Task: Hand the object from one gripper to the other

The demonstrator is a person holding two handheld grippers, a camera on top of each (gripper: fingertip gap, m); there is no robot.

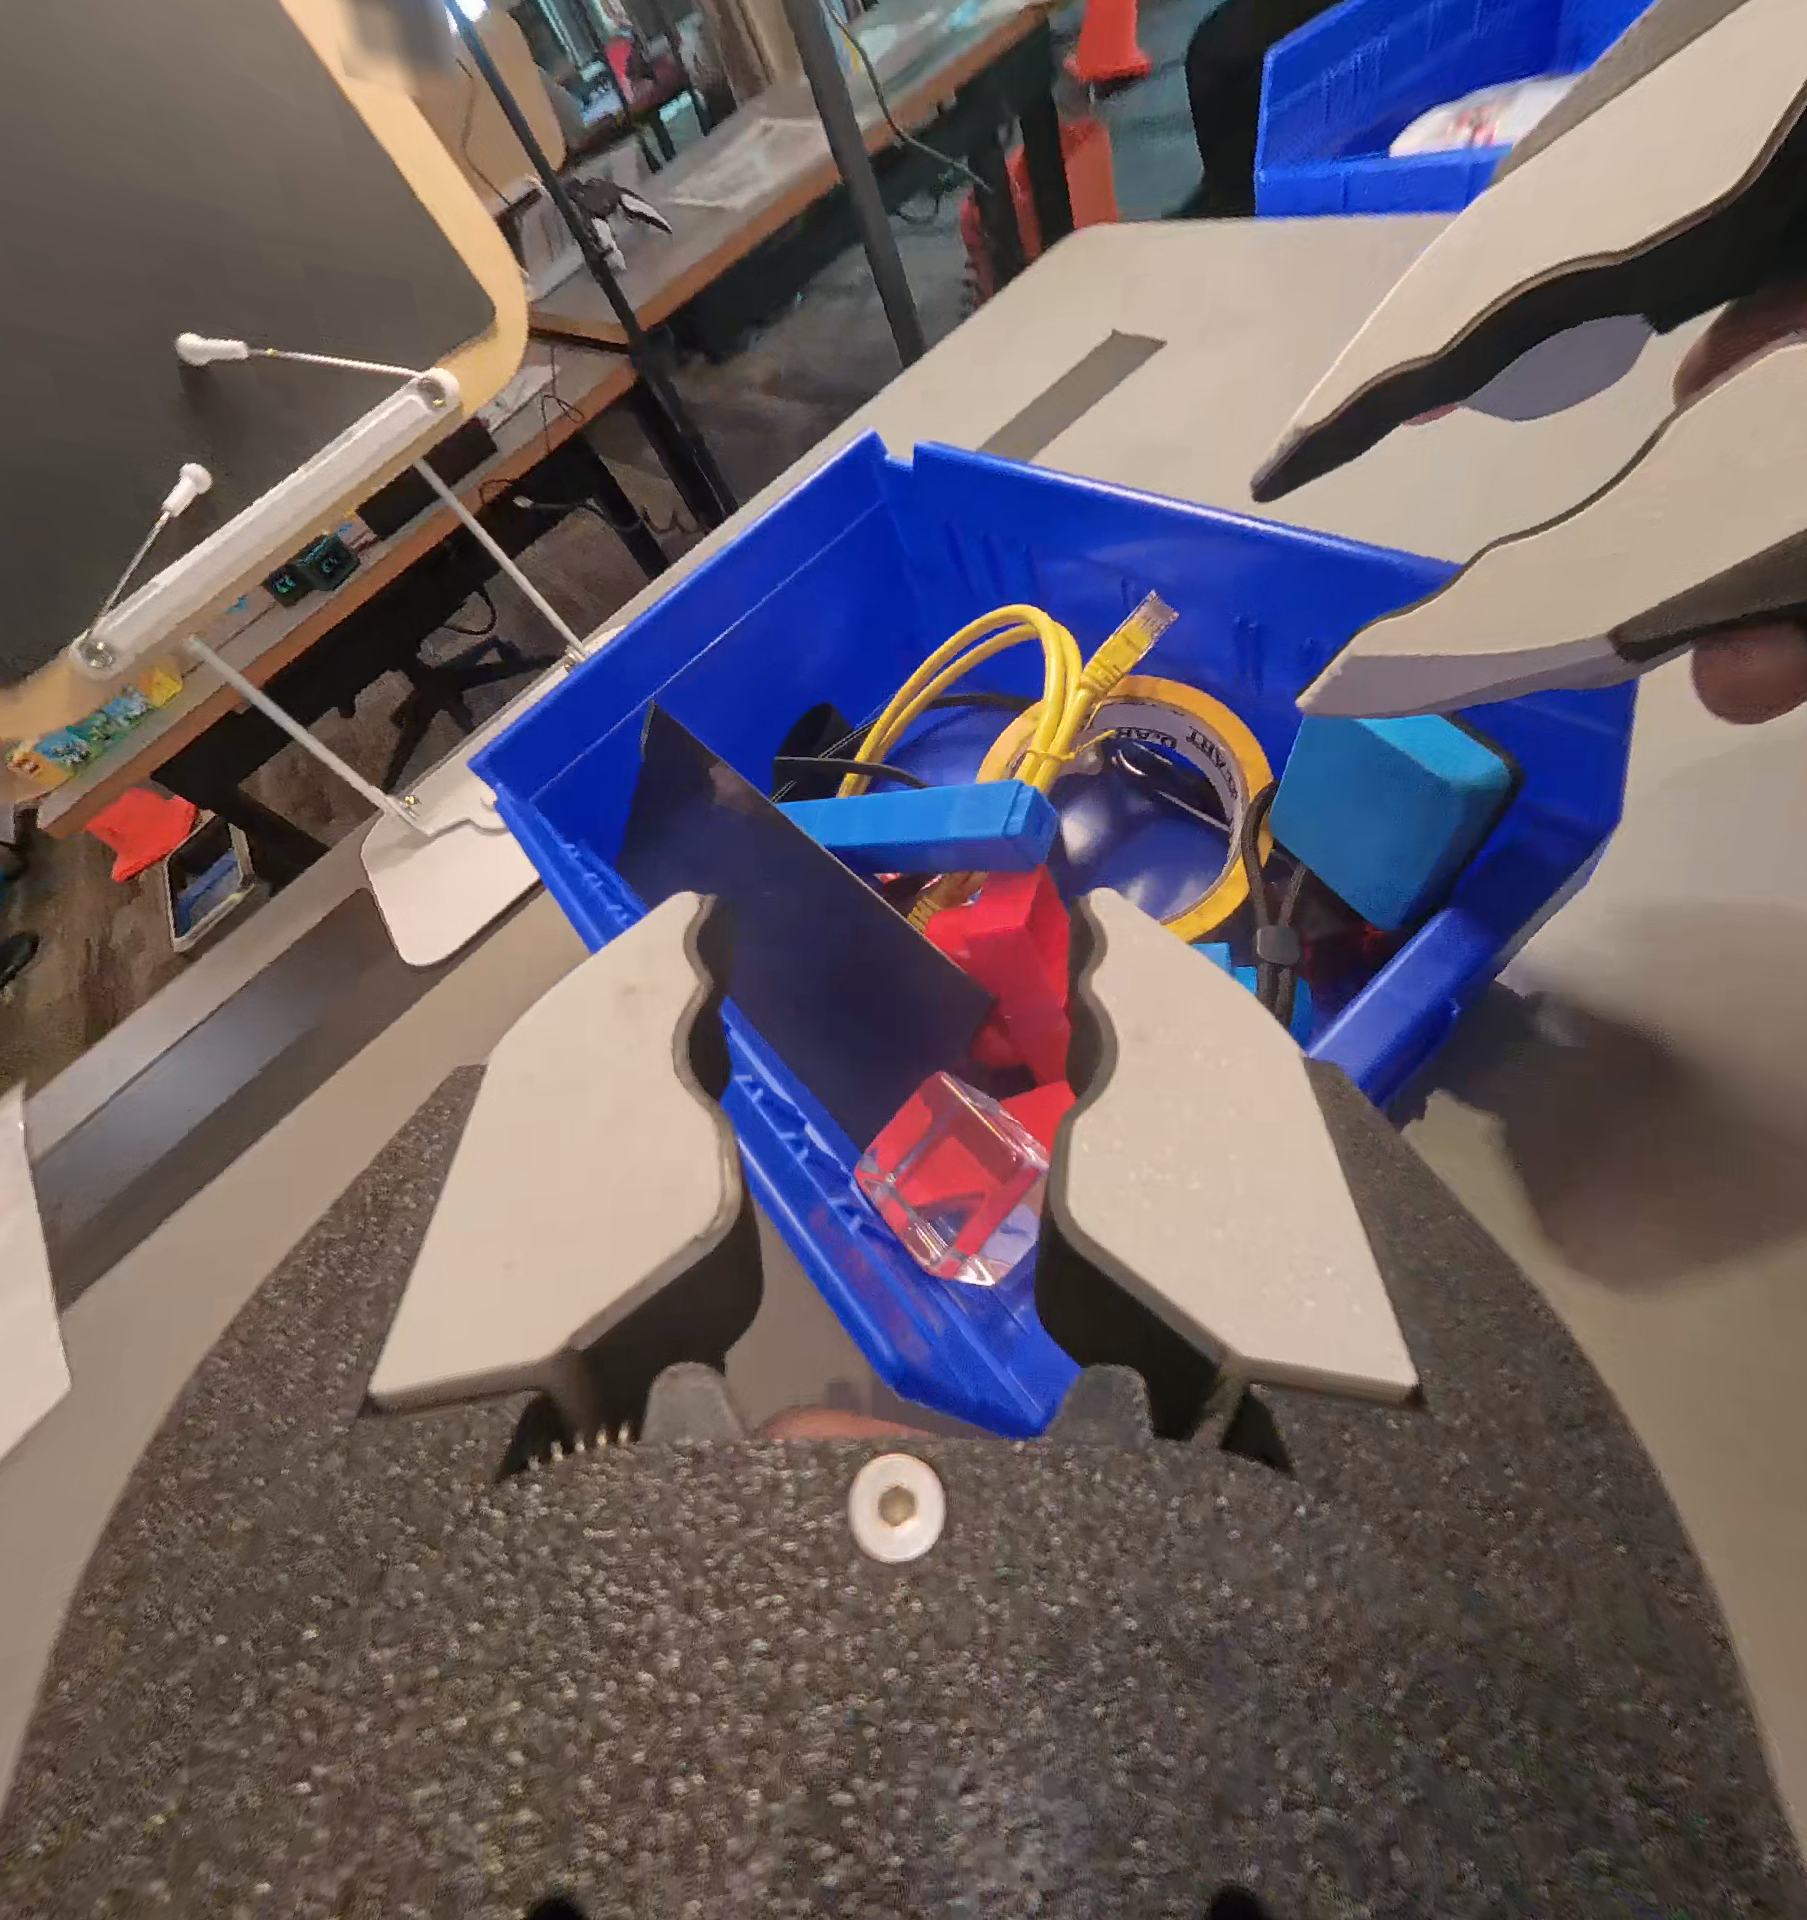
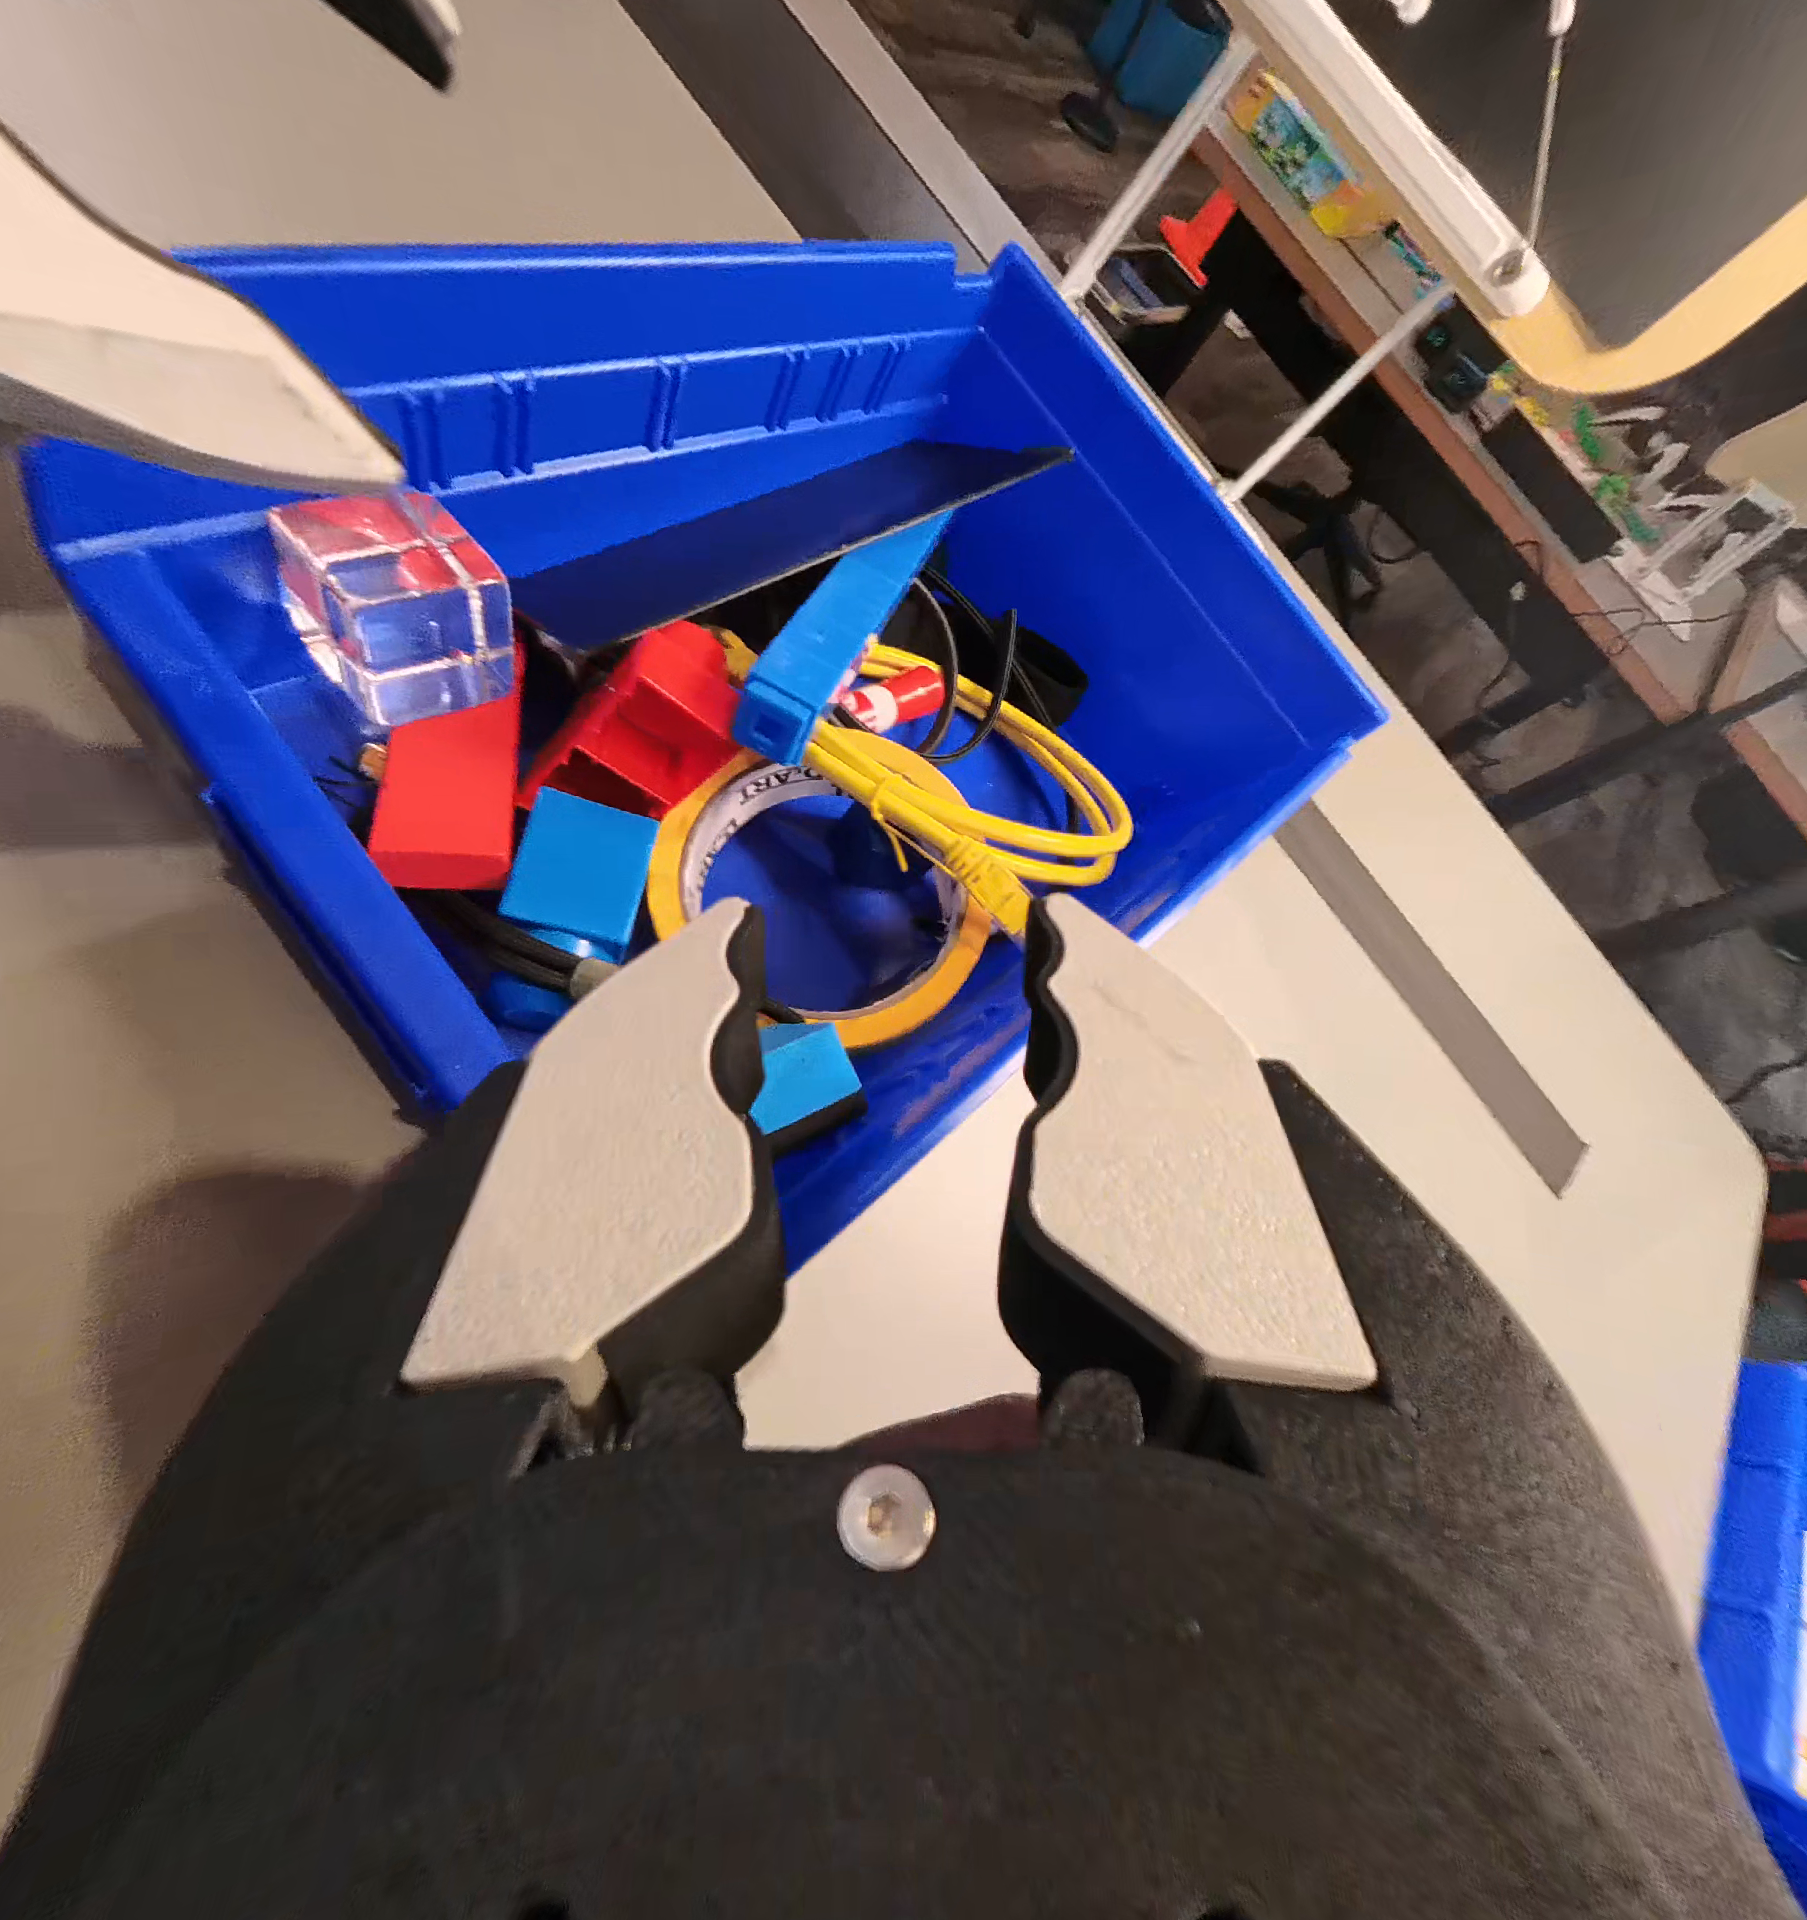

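We look down on a pale table (image 1: pixel 1138 301) with a blue bin (image 2: pixel 1169 582) on it, filled with a jumble of small things. Leaning against one inner wall is a thin black sheet (image 1: pixel 826 914); beside it lie a yellow tape roll (image 2: pixel 691 831), a coiled yellow cable (image 2: pixel 1013 821), a long blue bar (image 1: pixel 930 821), red blocks (image 2: pixel 452 800) and light-blue blocks (image 2: pixel 577 868). Our left gripper (image 1: pixel 894 914) hovers over the bin's near corner with its jaws spread wide and nothing clamped between them. The clear cube (image 1: pixel 956 1179) sits on the bin's rim, in the gap between the left gripper's fingers in the left wrist view, though neither finger is seen to press it; in the right wrist view one left finger tip hangs just above the cube. Our right gripper (image 2: pixel 888 914) is over the opposite side of the bin, above the tape roll, jaws likewise parted and empty. A second blue bin (image 1: pixel 1398 114) stands at the table's far edge.
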